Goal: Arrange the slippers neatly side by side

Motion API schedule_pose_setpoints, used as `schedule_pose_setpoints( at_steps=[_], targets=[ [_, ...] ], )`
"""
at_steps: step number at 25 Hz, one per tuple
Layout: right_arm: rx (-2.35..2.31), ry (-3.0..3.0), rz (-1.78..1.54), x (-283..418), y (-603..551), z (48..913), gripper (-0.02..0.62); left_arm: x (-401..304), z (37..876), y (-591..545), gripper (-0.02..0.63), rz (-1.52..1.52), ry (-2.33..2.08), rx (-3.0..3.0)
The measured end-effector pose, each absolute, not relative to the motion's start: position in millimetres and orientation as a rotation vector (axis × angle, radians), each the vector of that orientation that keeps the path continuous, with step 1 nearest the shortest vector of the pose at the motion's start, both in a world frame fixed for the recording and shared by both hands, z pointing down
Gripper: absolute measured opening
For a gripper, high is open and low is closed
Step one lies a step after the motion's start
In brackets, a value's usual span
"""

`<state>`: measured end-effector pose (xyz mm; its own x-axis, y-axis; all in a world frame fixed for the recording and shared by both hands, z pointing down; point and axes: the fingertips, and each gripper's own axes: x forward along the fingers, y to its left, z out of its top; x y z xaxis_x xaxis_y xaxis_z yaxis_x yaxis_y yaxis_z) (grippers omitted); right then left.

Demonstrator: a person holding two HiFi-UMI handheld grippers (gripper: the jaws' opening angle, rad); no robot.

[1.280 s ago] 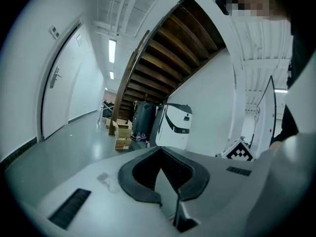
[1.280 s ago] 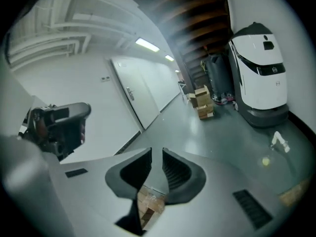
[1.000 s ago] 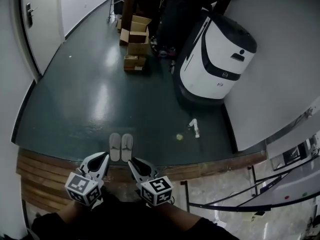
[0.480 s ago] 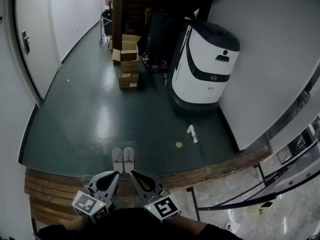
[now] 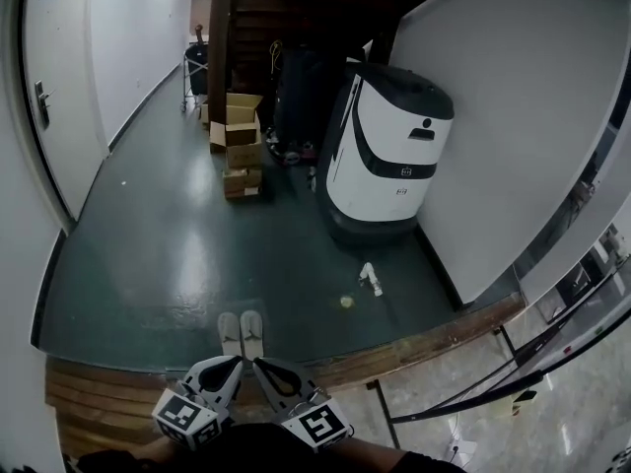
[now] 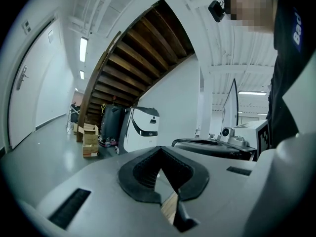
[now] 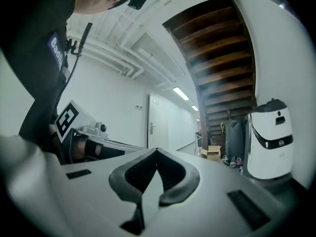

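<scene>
Head view: the pair of slippers lies side by side, touching along the inner edges, on the dark green floor just beyond the wooden step. The left gripper and right gripper are held low at the bottom edge, tips close together over the step and just short of the slippers' near ends, touching neither. A white service robot stands against the right wall, with stacked cardboard boxes to its left by the staircase. A small white object and a yellowish scrap lie on the floor between the robot and the slippers.

Left gripper view: the left gripper has its jaw tips meeting, nothing held between them; wood planking shows through the gap behind the tips. The service robot and boxes stand under the stair. No slipper shows here.

Right gripper view: the right gripper is likewise closed at the tips and empty. The service robot stands at right, a door at centre. No slipper shows here.
</scene>
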<state>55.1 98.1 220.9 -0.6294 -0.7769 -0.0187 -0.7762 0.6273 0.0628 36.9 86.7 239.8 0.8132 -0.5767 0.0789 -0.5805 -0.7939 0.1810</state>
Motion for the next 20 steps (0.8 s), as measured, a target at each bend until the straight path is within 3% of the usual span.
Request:
schedule_pose_setpoints(
  at_steps=[20],
  targets=[
    [1.348,-2.721,-0.074,28.2,100.3,229.9,0.000,7.2,236.5,97.9,-0.009,0.036,-0.889,2.869]
  ],
)
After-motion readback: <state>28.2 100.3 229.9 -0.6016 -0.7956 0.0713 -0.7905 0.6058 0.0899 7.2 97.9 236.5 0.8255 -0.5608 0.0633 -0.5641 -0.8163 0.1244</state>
